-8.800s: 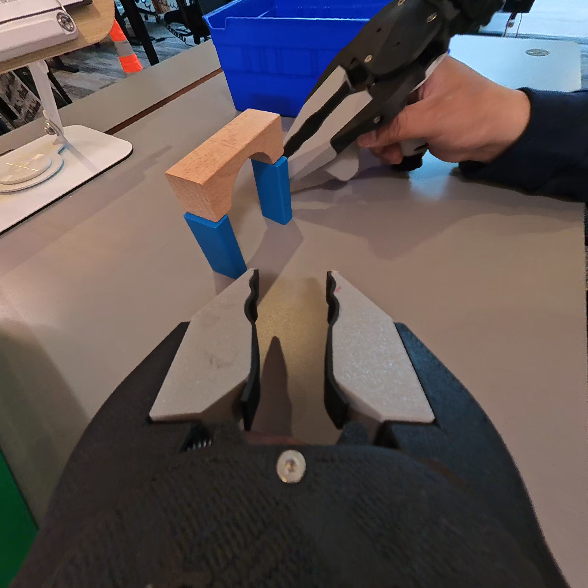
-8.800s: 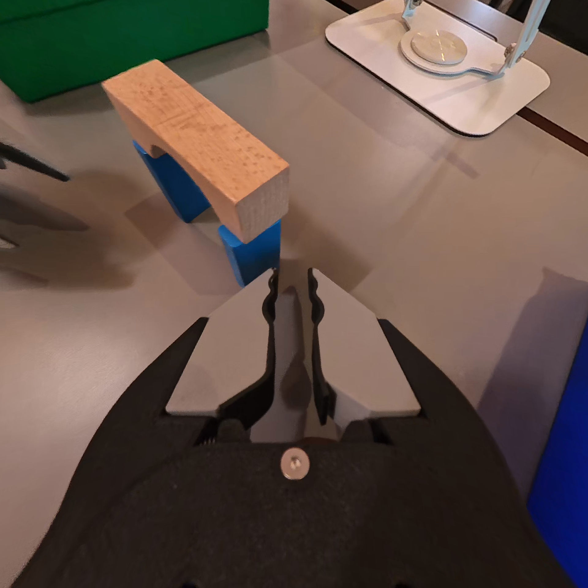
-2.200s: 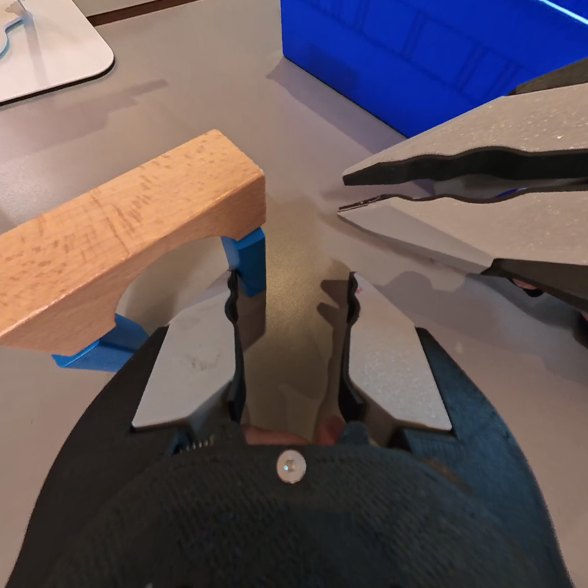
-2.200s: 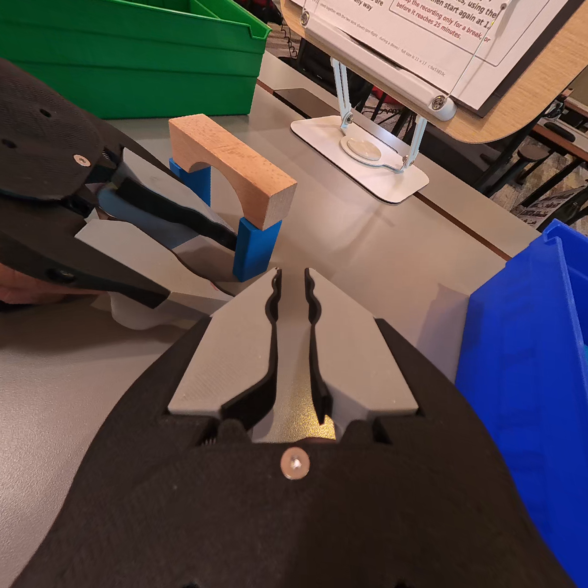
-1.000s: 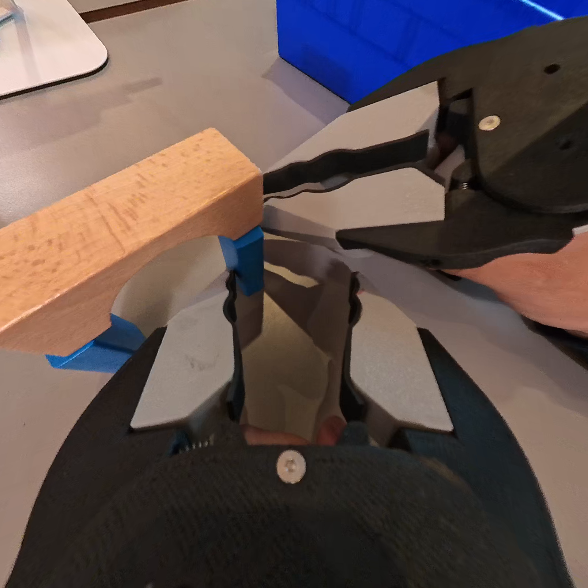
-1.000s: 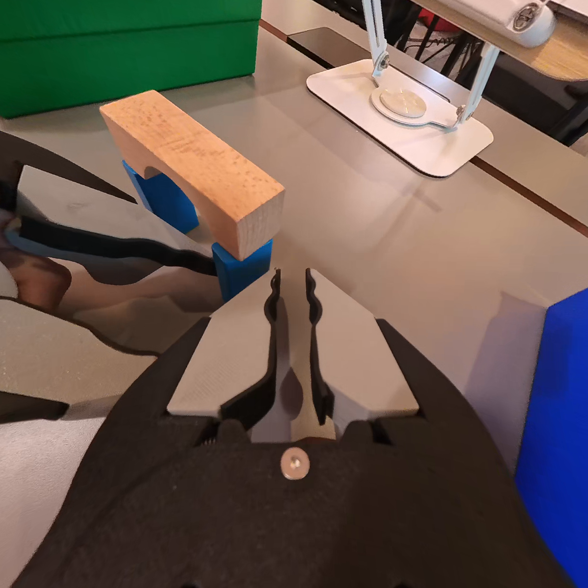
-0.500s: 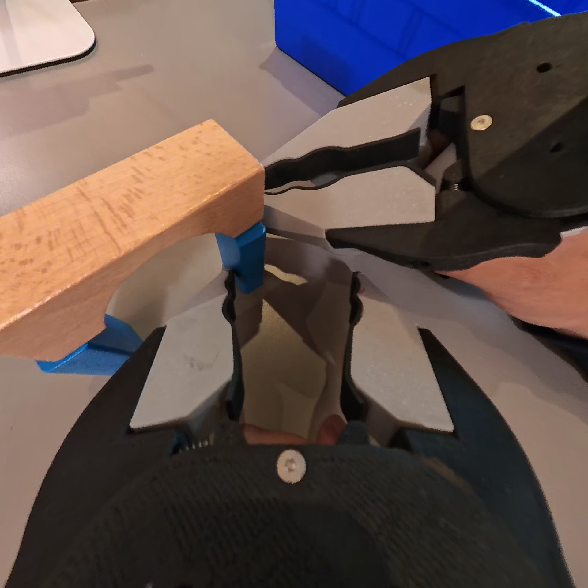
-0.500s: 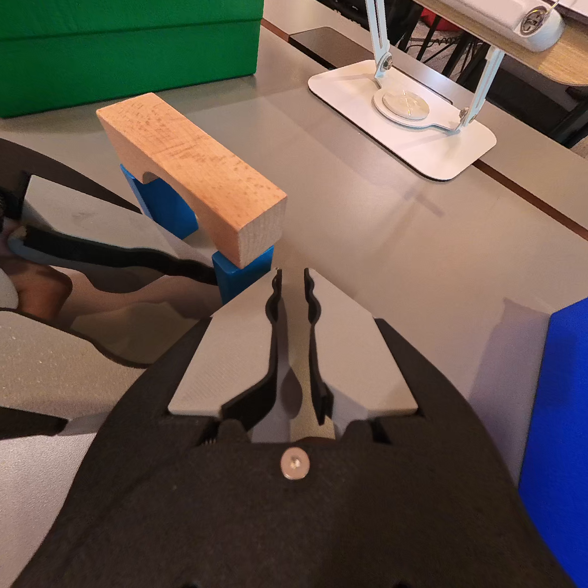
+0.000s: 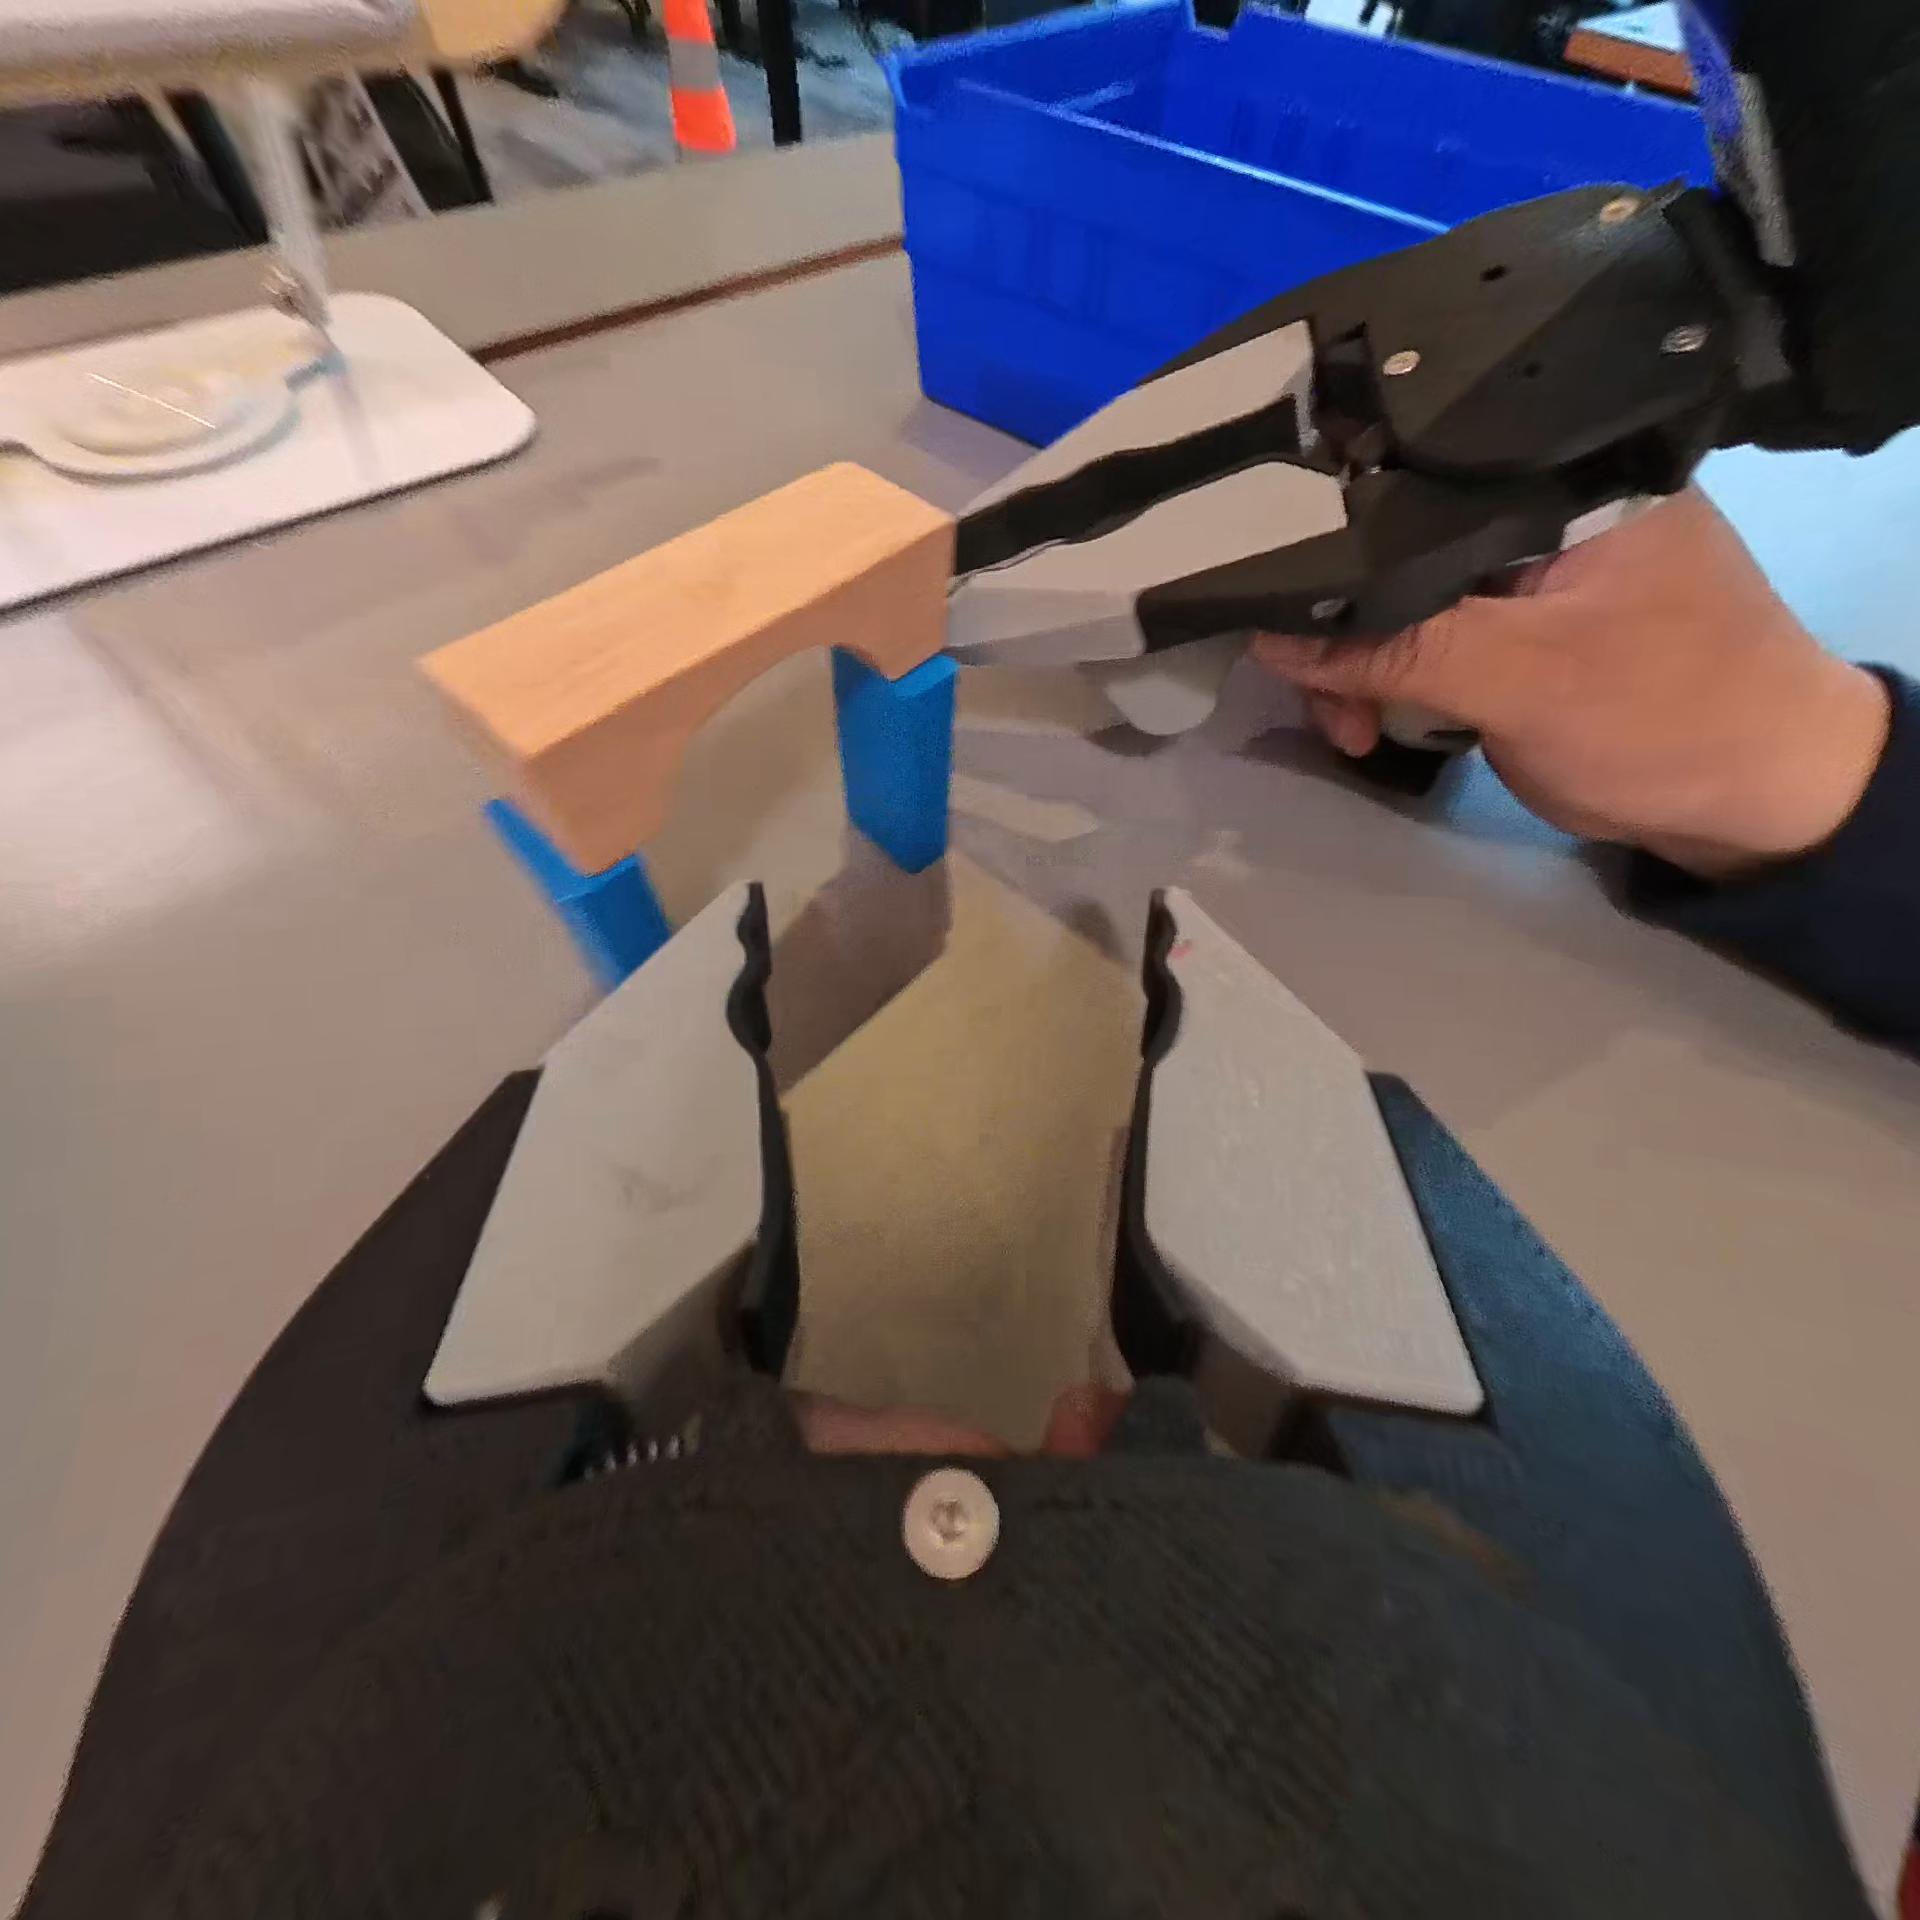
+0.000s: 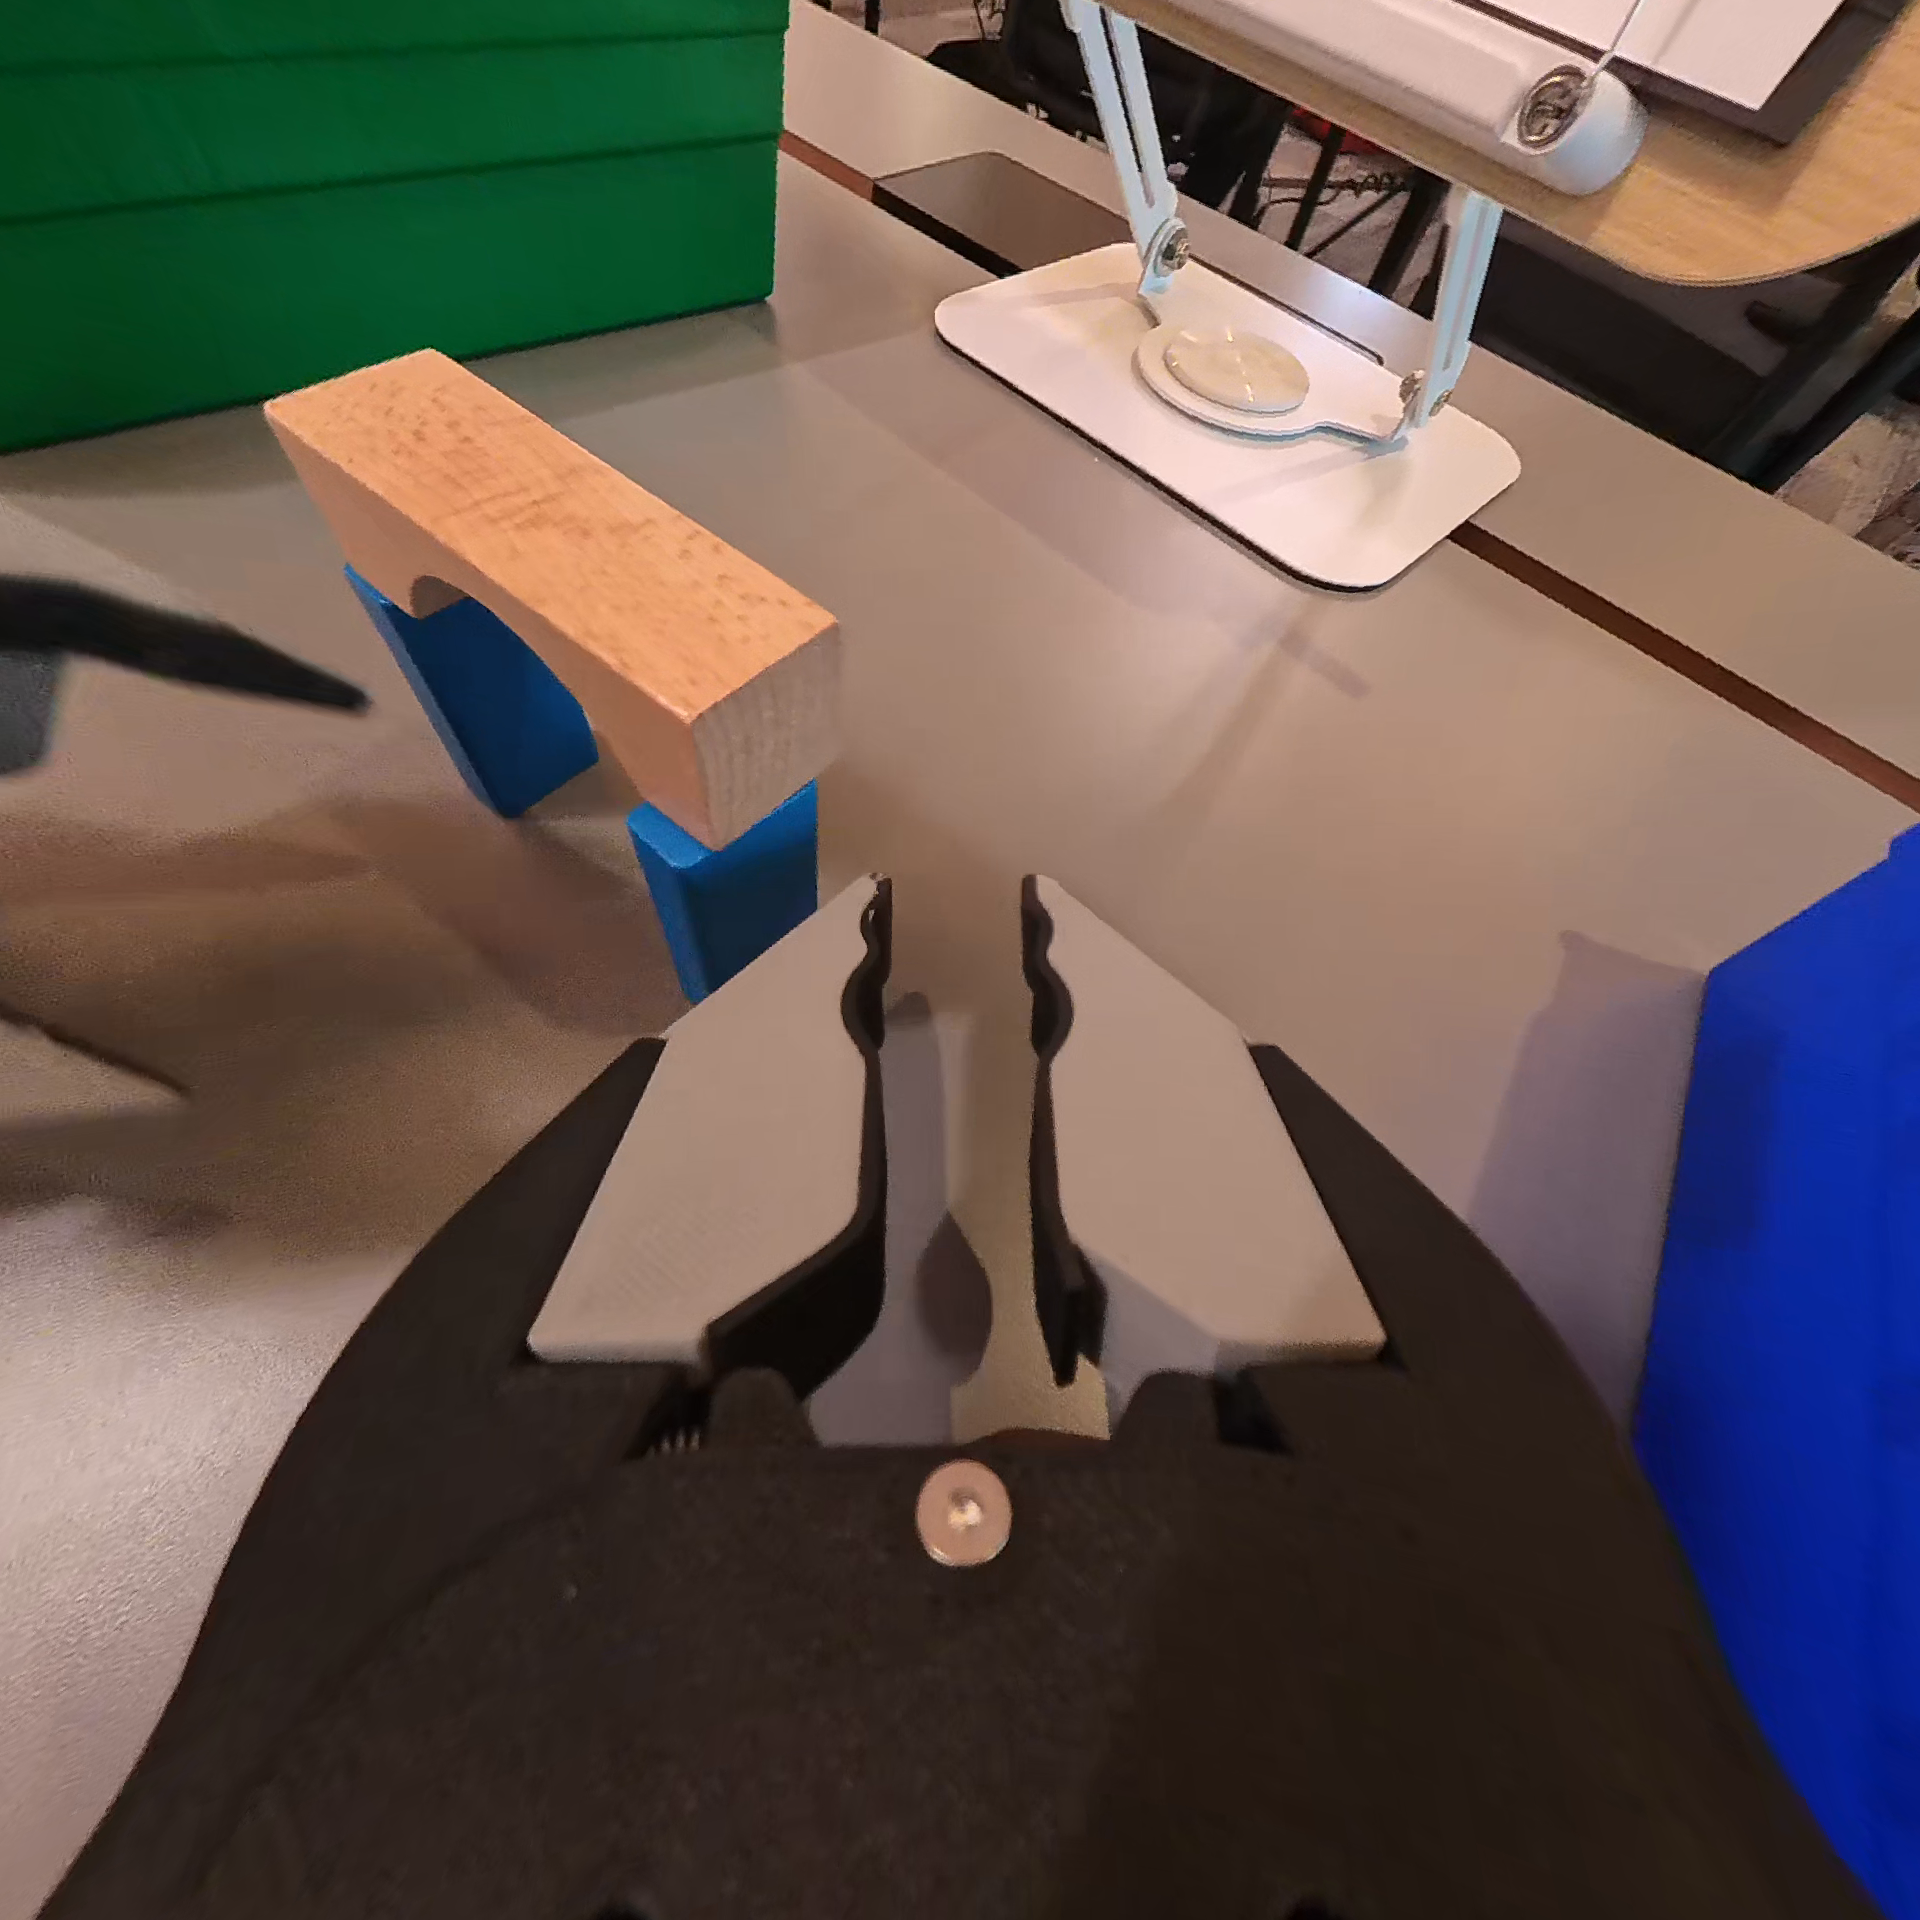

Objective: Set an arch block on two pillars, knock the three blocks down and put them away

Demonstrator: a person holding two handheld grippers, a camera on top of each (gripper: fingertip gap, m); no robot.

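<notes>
Natural-wood arch block (image 9: 686, 623) sits across two blue rectangular pillars (image 9: 896, 769) on grey counter (image 9: 1351, 987) — building done. Right hand-held gripper (image 9: 951, 597) narrow, empty, tips at arch end; left hand-held gripper (image 9: 951, 935) wide, empty. Knock-down, stowing remain.

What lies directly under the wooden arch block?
Two blue pillars, one under each end of the wooden arch block, with bare grey table showing through the gap. The contact faces themselves are covered.
</notes>
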